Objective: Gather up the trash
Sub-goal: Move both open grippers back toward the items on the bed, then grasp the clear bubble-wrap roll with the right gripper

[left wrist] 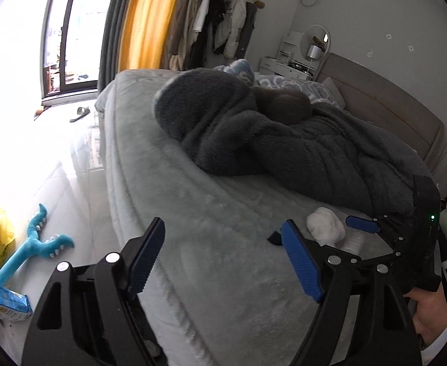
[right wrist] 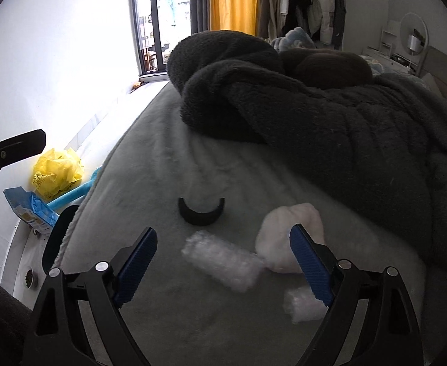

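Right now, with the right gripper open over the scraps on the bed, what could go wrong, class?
1. The bubble wrap roll touches the white wad, so the right gripper may snag both.
2. The small wrap piece by the right finger could be knocked away.
3. The black ring might be mistaken for trash.

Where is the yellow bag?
The yellow bag lies on the floor left of the bed, beside the blue packet and the blue toy; both views show it at their left edge.
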